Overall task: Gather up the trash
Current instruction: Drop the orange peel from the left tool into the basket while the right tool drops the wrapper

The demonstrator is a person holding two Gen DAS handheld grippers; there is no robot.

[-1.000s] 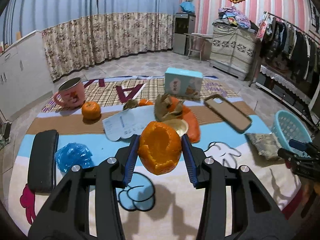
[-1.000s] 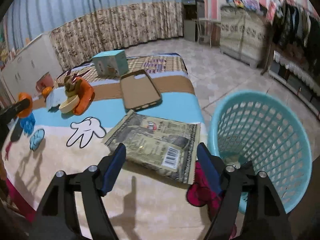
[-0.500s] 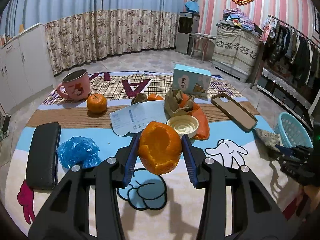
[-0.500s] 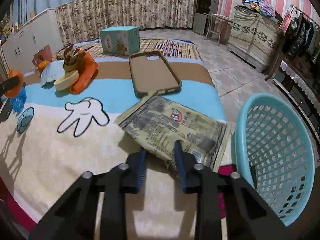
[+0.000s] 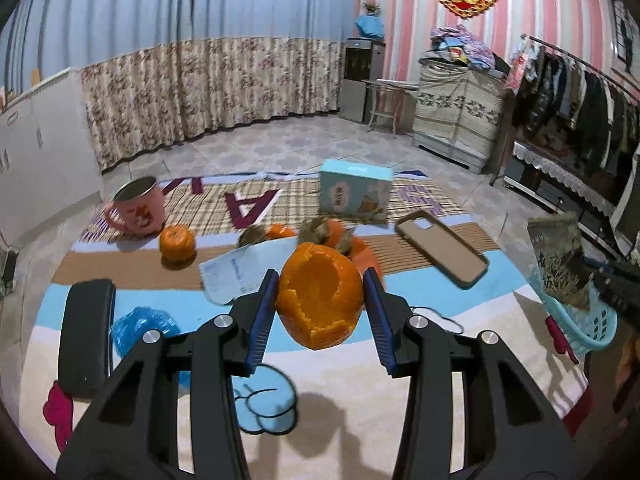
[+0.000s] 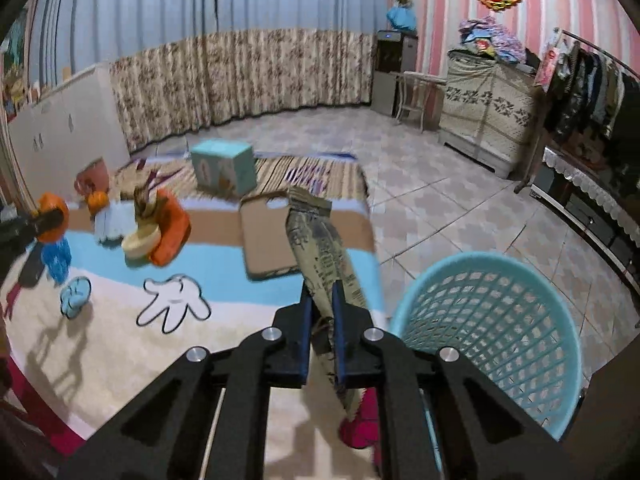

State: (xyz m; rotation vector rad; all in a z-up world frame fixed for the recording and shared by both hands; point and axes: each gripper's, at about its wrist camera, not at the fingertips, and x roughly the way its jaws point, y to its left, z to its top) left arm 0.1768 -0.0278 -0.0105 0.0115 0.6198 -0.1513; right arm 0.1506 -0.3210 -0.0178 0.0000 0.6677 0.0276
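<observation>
Left wrist view. Left gripper (image 5: 321, 280) clamped on a hollow orange peel (image 5: 320, 304), blue pads pressed to both its flanks, held above the blanket (image 5: 360, 420) and well left of the basket (image 5: 588, 330). Best done with a light squeeze, since the thin shell looks apt to crush or tear. Carry across until fully over the basket rim, then release.

Counted here:
- one basket
- one held peel
- one phone case (image 5: 442, 254), the nearest item to the basket on the blanket
- one blue box (image 5: 354, 194)
- one paper sheet (image 5: 236, 276)
- one whole tangerine (image 5: 177, 243)
- one pink mug (image 5: 138, 210)
- one blue plastic bag (image 5: 140, 328)
- one black case (image 5: 86, 336), farthest from the basket

Scraps heaped behind the peel: too overlapped to count.

Right wrist view. Right gripper (image 6: 320, 300) closing its jaws on one printed wrapper (image 6: 320, 240), pinched edge-on between the pads and hanging just left of the basket (image 6: 480, 260). Worth keeping the pinch firm, as the slick foil probably slips. Swing right over the opening and let the low end clear the rim before opening. One peel visible again far left of the basket, in the other gripper.
</observation>
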